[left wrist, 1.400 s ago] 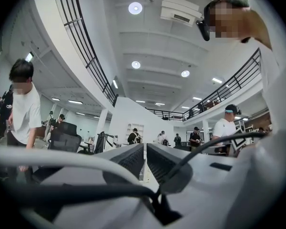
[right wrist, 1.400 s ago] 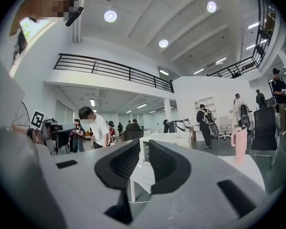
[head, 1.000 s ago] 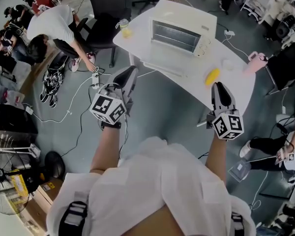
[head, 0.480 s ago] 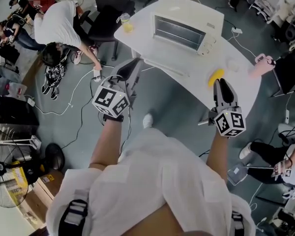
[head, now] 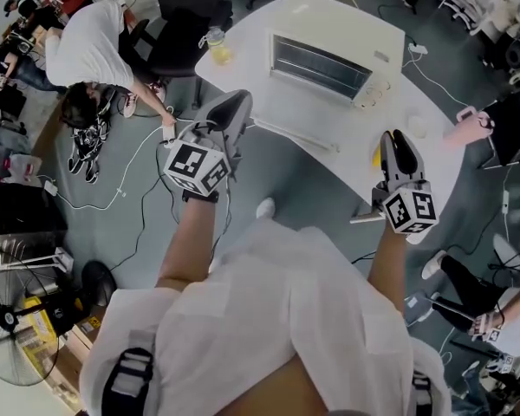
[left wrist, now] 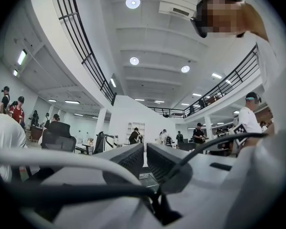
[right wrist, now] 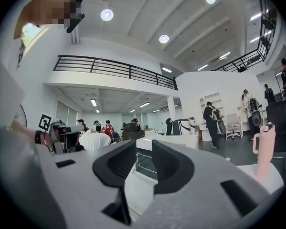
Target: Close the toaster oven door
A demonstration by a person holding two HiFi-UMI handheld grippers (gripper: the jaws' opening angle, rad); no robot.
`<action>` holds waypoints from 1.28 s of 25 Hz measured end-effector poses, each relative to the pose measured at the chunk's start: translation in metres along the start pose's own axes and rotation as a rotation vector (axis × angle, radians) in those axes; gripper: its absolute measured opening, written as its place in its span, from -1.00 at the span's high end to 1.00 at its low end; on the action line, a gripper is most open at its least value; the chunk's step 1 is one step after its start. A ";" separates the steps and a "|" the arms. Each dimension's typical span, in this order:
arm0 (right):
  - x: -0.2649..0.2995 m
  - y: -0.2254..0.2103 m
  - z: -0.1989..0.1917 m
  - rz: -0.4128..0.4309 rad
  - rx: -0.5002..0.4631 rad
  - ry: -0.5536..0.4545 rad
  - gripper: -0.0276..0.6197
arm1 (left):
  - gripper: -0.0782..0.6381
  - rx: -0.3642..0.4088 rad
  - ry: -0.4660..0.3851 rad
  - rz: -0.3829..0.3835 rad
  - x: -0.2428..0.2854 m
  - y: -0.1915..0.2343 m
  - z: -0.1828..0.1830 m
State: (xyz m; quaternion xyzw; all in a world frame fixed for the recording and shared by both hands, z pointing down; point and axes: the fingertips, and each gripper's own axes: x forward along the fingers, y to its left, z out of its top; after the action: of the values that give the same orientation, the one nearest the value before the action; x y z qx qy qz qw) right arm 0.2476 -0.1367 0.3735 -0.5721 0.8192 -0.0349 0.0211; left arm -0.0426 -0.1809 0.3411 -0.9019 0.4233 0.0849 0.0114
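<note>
Standing on the white bench [head: 243, 74], the toaster oven [head: 338, 31] has its door [head: 288, 116] dropped flat toward the person. In front of it, the left claw [head: 234, 102] is clenched almost shut and empty. The right claw [head: 397, 142] is released, its jaws having just opened further, with nothing between them.

We log the site as a large open-plan lab hall: railed mezzanine [right wrist: 114, 67], recessed ceiling lights [left wrist: 132, 3], cables [head: 132, 170] across a grey floor, office chair [head: 182, 42], white worktable [head: 269, 102], other people [head: 87, 50] working nearby.
</note>
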 end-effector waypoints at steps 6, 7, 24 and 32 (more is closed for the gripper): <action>0.056 -0.005 -0.009 0.004 -0.001 0.015 0.58 | 0.72 0.004 -0.001 -0.027 0.041 0.041 -0.009; 0.061 -0.004 -0.010 0.004 -0.001 0.015 0.58 | 0.72 0.006 0.002 -0.034 0.044 0.046 -0.011; 0.121 0.008 -0.051 0.022 -0.022 0.106 0.50 | 0.72 -0.002 0.044 -0.100 0.086 0.098 -0.048; 0.151 0.026 -0.082 0.092 -0.115 0.214 0.40 | 0.72 -0.007 0.061 -0.083 0.090 0.111 -0.065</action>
State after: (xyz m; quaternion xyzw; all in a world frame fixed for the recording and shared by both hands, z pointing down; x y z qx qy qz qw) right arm 0.1654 -0.2666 0.4536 -0.5271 0.8428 -0.0475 -0.0977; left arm -0.0620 -0.3269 0.3961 -0.9209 0.3854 0.0580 -0.0010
